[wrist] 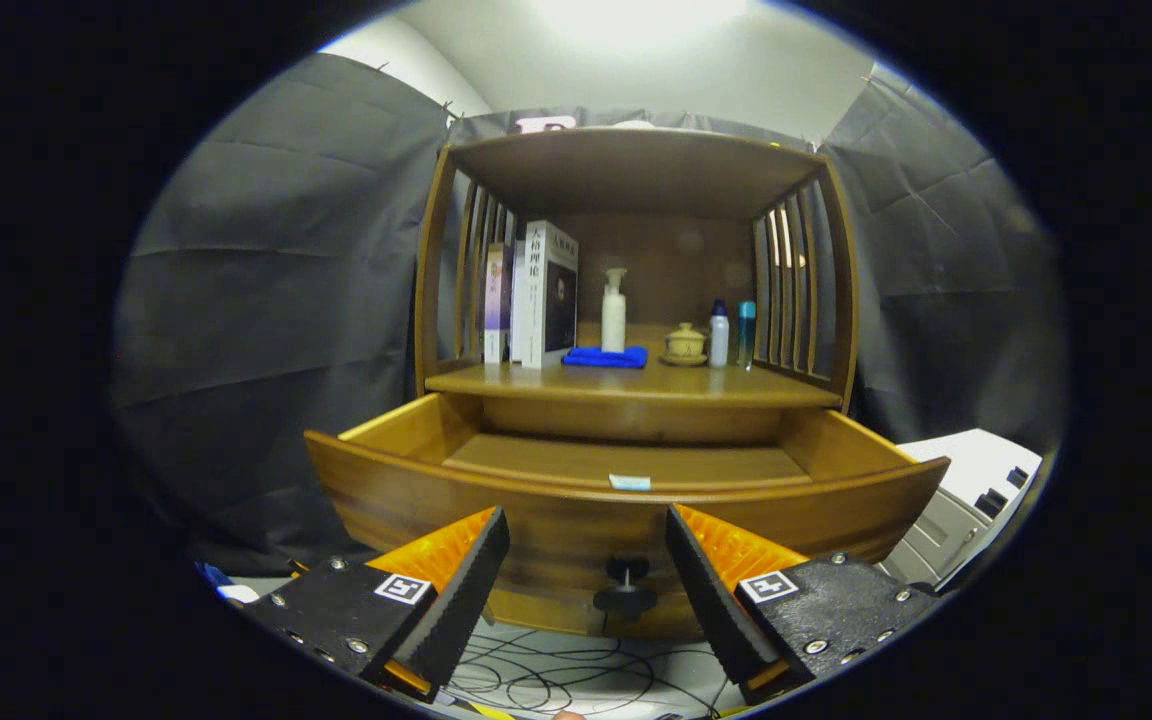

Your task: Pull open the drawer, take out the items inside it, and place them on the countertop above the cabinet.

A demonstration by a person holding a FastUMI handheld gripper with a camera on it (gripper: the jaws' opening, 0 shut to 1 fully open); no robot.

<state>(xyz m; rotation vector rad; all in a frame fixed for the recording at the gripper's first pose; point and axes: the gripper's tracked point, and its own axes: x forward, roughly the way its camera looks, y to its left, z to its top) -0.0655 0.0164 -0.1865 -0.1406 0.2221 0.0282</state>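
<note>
While the tool gapes before the knob, books crowd the countertop.

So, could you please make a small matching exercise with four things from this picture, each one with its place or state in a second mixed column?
Things:
1. drawer
2. blue cloth
3. books
4. gripper

Places or states:
A. standing at one end of the countertop
B. open, fingers either side of the knob
C. pulled out
D. under the white pump bottle

Pairs: 1-C, 2-D, 3-A, 4-B
</note>
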